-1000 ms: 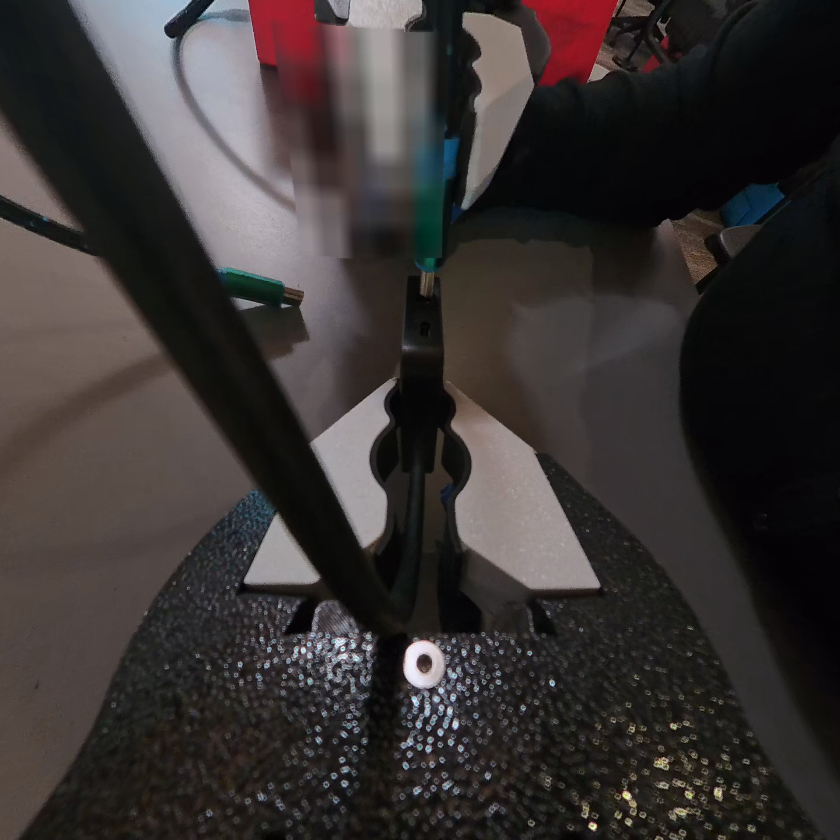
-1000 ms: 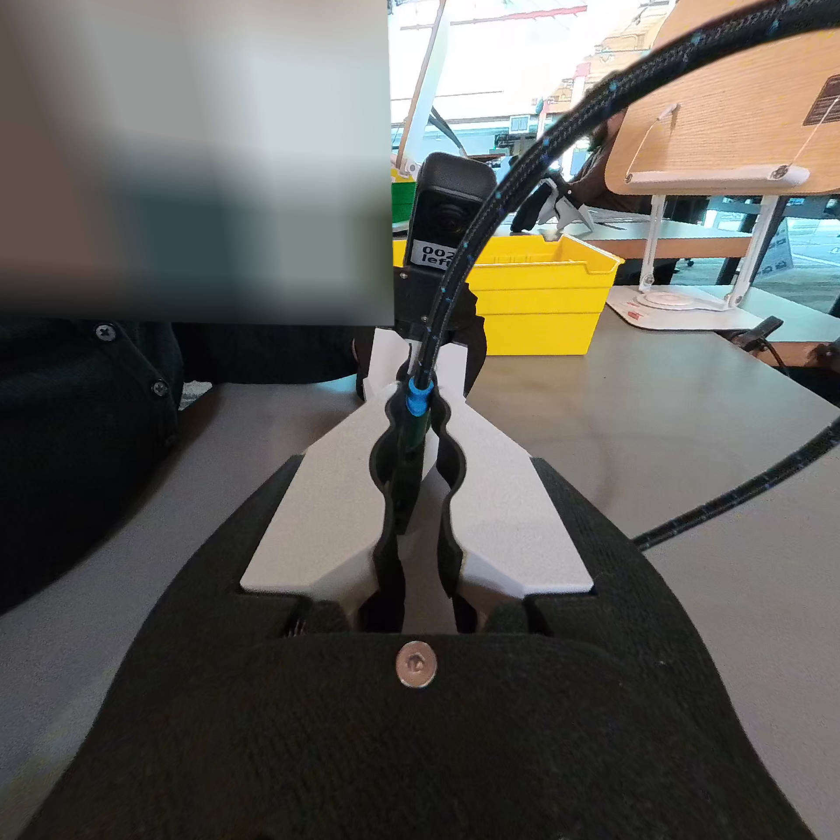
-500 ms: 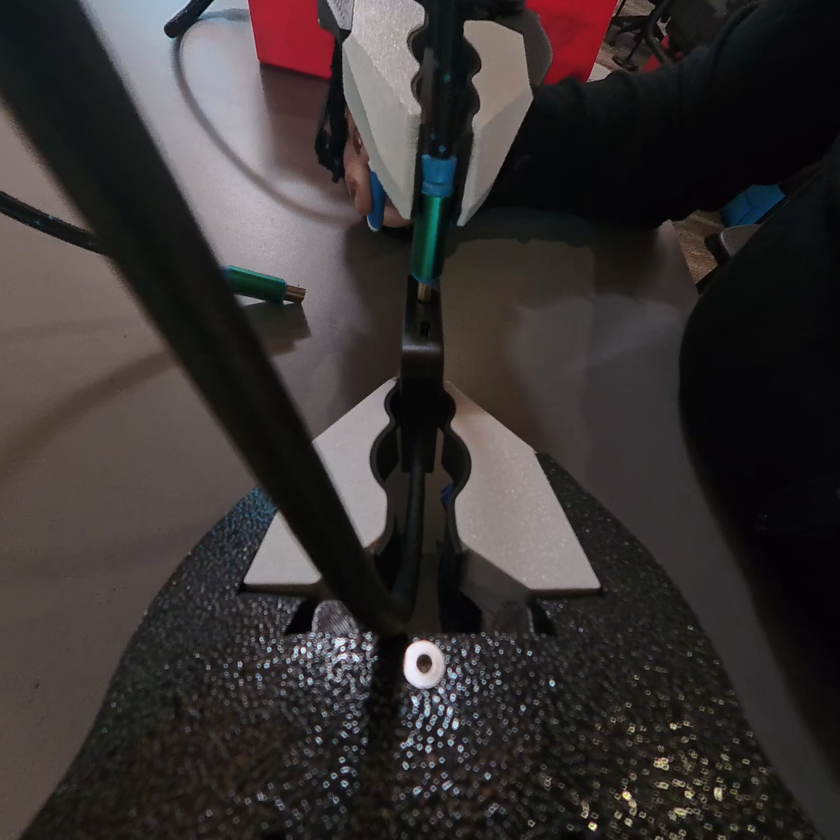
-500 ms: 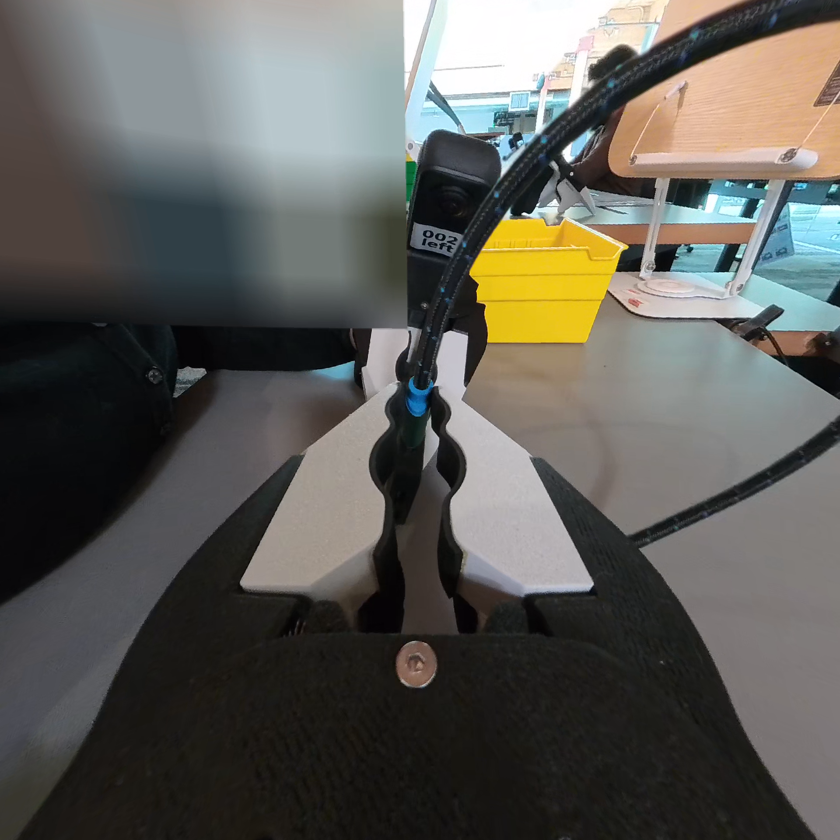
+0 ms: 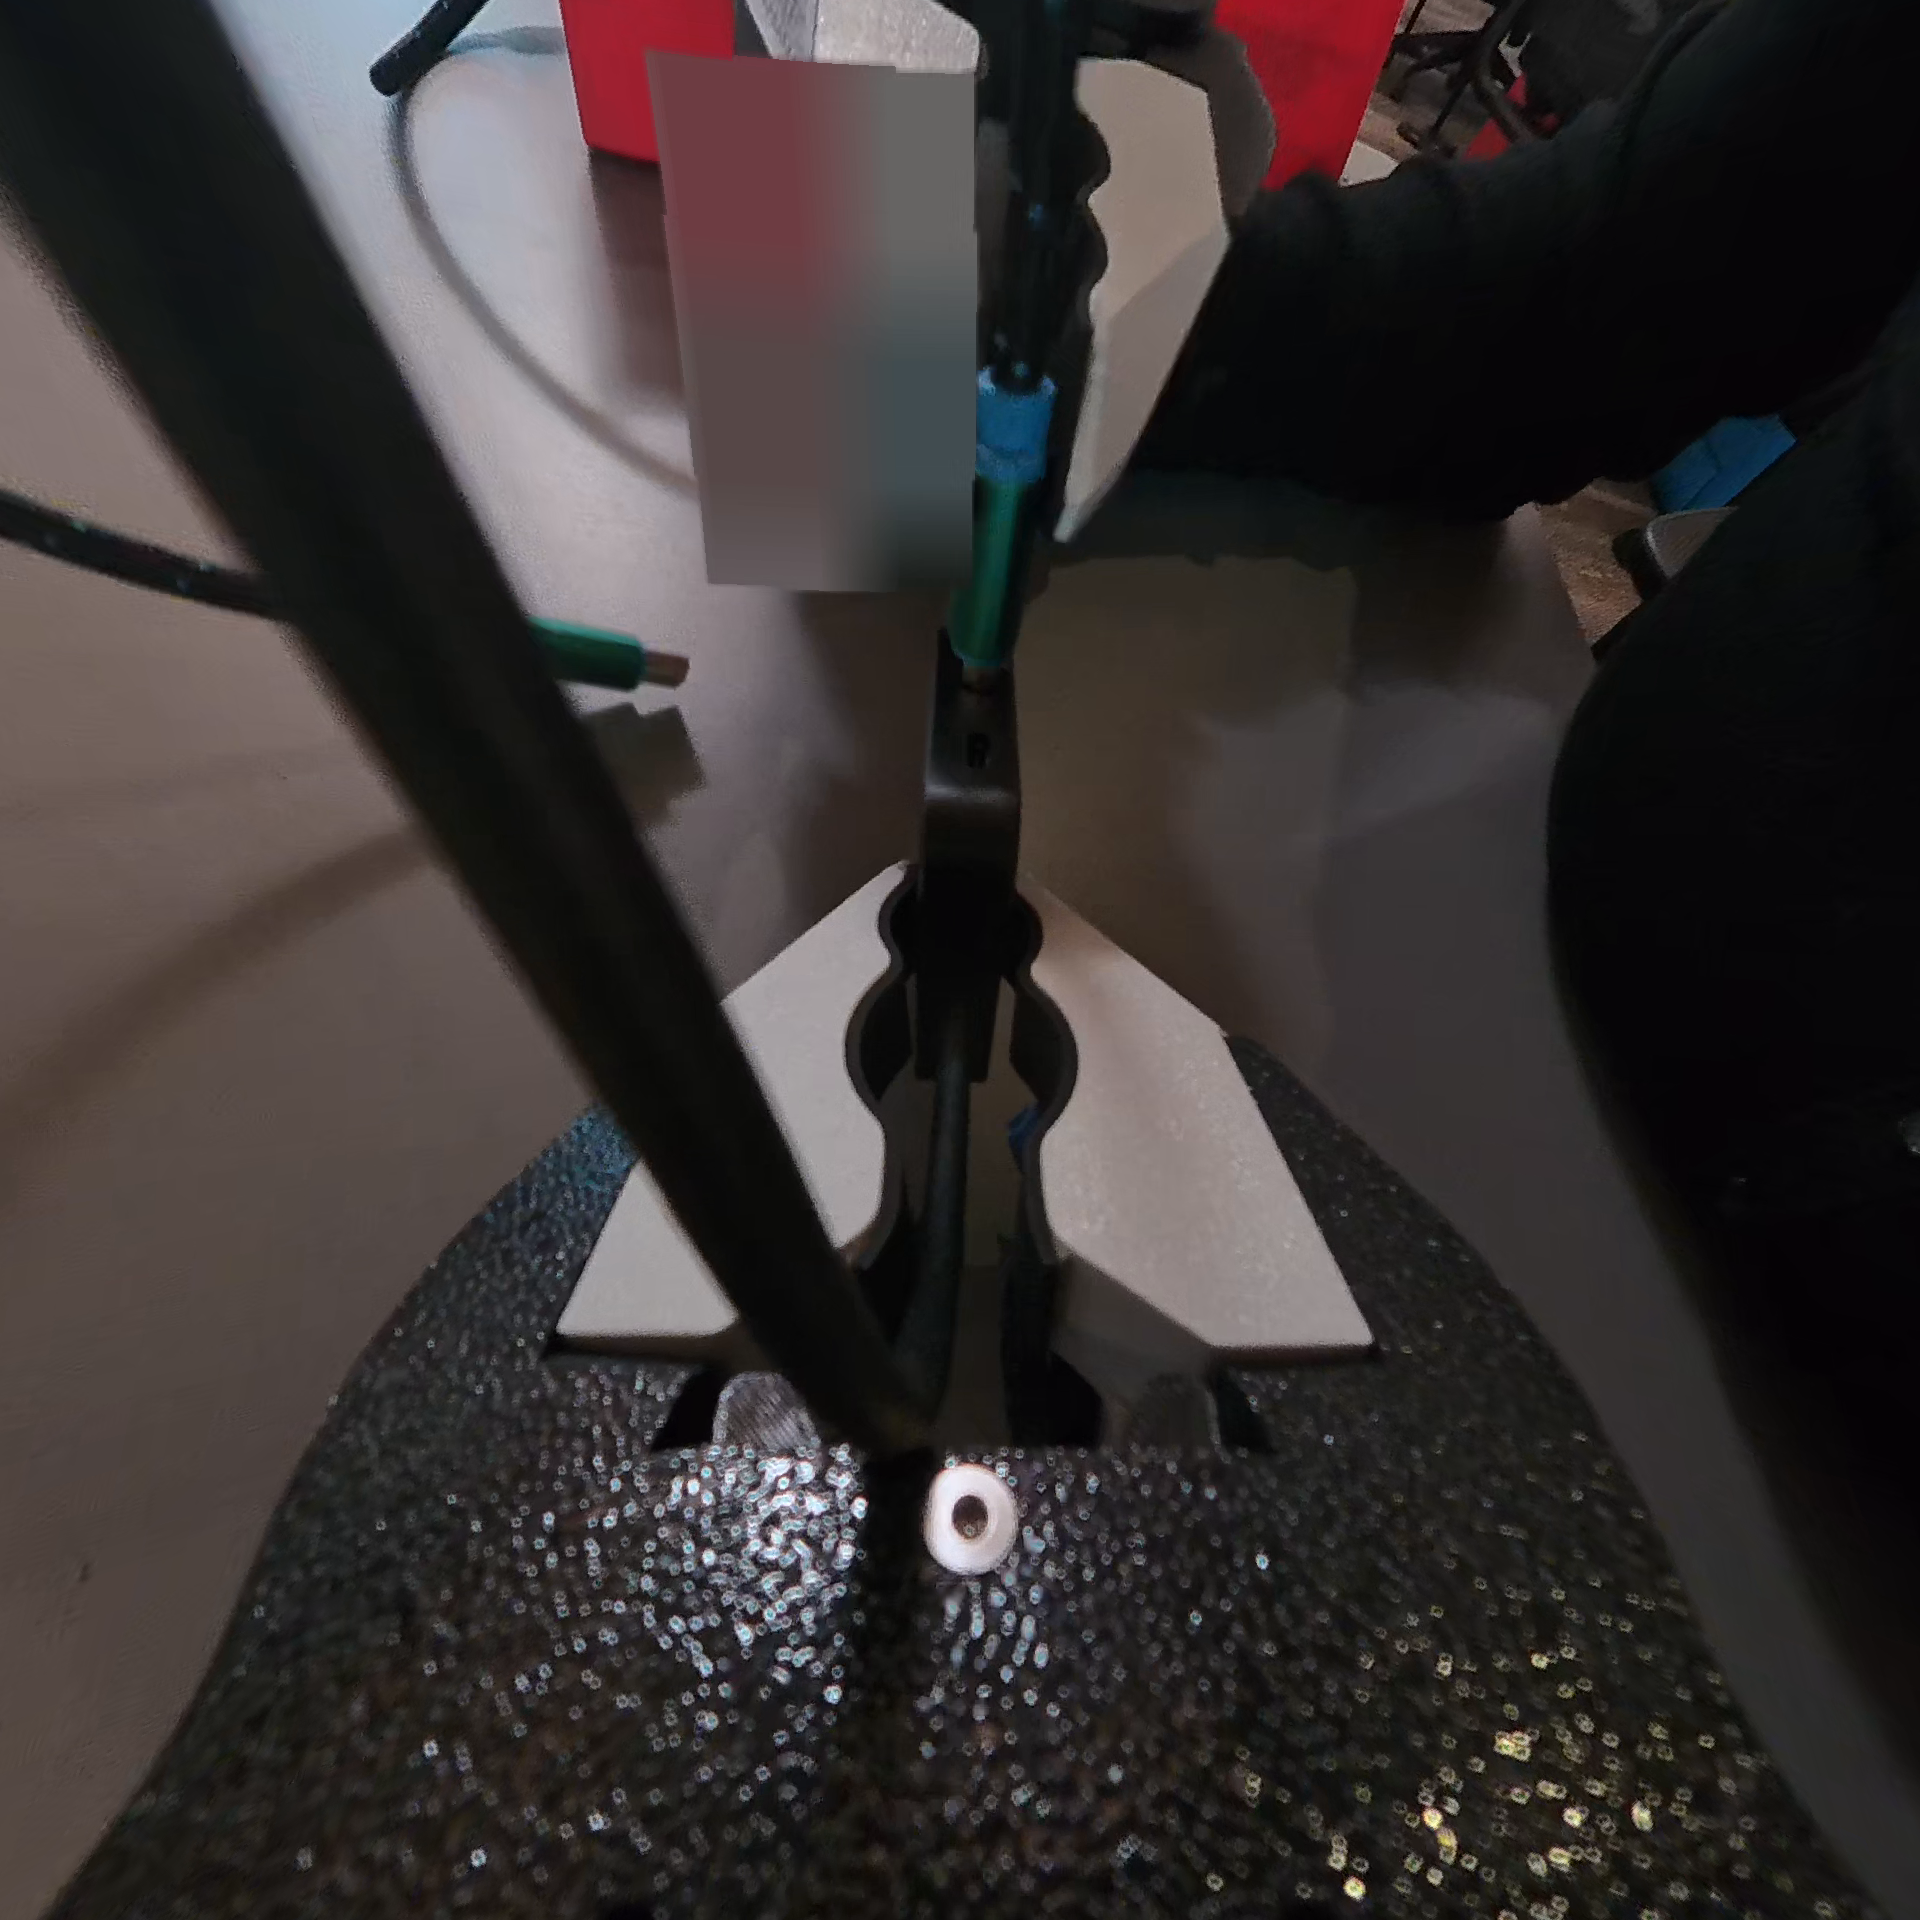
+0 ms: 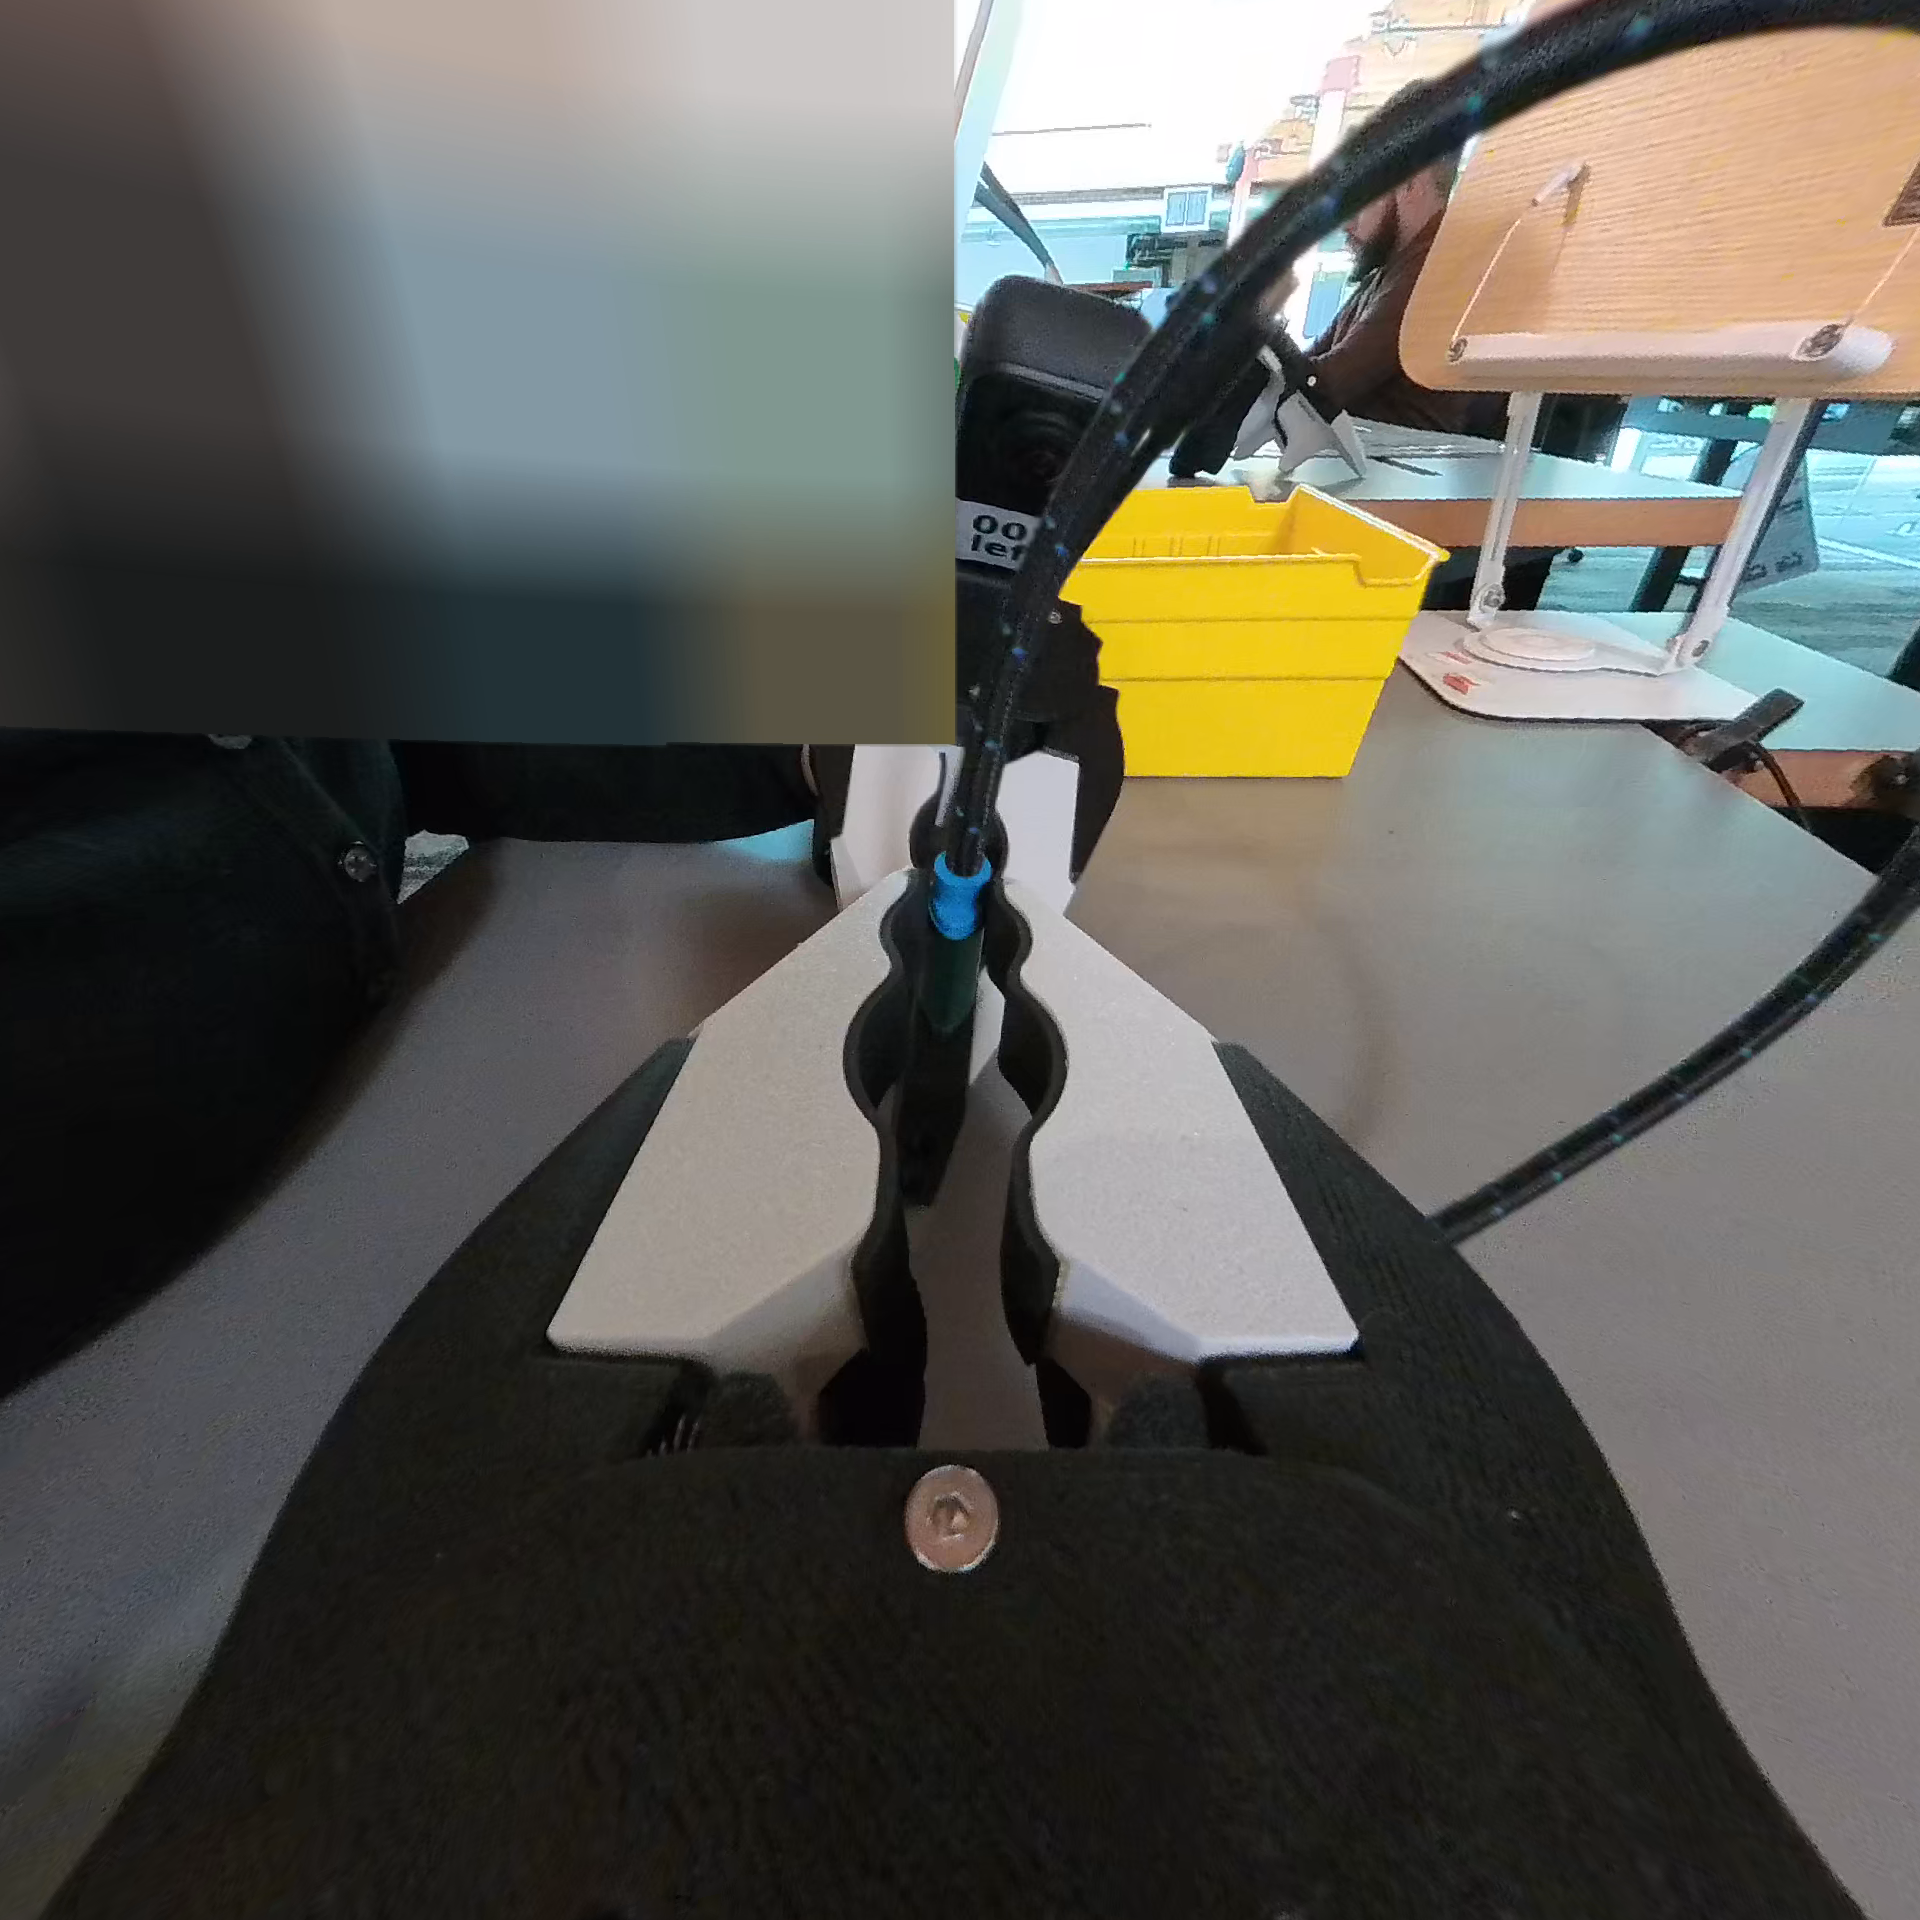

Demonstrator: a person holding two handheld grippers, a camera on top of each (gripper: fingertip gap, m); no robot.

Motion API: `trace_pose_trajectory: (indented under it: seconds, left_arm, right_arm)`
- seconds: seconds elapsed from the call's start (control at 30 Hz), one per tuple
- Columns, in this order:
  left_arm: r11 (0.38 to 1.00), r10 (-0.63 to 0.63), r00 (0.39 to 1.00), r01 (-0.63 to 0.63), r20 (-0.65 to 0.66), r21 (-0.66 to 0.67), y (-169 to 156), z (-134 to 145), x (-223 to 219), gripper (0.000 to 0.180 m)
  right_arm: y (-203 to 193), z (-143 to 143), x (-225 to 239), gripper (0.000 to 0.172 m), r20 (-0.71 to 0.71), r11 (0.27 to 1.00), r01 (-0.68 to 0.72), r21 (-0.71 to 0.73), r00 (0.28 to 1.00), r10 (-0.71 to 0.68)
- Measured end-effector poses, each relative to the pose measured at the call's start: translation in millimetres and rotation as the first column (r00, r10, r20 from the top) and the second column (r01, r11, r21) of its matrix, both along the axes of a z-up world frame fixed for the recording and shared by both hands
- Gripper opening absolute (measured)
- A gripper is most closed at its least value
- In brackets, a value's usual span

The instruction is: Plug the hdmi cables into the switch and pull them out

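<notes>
In the left wrist view my left gripper (image 5: 966, 899) is shut on a small black switch (image 5: 971, 790), whose thin black lead runs back between the fingers. Opposite it, my right gripper (image 5: 1023, 488) holds a green HDMI plug (image 5: 992, 582) with a blue collar. The plug's tip sits in the switch's far end. In the right wrist view my right gripper (image 6: 951, 914) is shut on that green plug (image 6: 951, 982). Its braided black cable (image 6: 1195, 343) arcs up and to the right. My left gripper (image 6: 956, 831) shows just behind it.
A second green plug (image 5: 597, 660) lies loose on the grey table at the left. A thick black cable (image 5: 364, 623) crosses the left view diagonally. A red box (image 5: 623, 73) stands at the back. A yellow bin (image 6: 1247, 623) and a wooden stand (image 6: 1662, 260) stand beyond. A person's dark sleeve (image 5: 1507, 312) is at the right. The grippers' ends are close to 7 centimeters from one another.
The green plug has moved a little deeper into the switch, with less of its metal tip showing. Both grippers keep their hold and have barely moved.
</notes>
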State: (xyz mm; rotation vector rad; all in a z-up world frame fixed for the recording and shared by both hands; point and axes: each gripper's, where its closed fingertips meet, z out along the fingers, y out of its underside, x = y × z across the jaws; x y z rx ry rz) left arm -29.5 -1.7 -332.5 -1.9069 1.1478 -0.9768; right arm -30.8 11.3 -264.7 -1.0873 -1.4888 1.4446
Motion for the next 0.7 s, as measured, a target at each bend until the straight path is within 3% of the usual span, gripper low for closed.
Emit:
trace_pose_trajectory:
  seconds: [0.27, 0.7]
  left_arm:
    - [1.000, -0.002, 1.000, 0.002, -0.003, 0.007, -0.4, 0.0, 0.0, 0.013]
    - [1.000, -0.010, 1.000, 0.010, -0.010, 0.005, -2.1, -0.9, -0.6, 0.013]
  right_arm:
    - [2.1, -0.6, 9.0, 0.009, 0.010, 1.000, -0.022, -0.016, 1.000, 0.022]
    - [-1.3, -4.8, 6.9, 0.009, 0.119, 0.995, 0.004, 0.096, 0.993, -0.015]
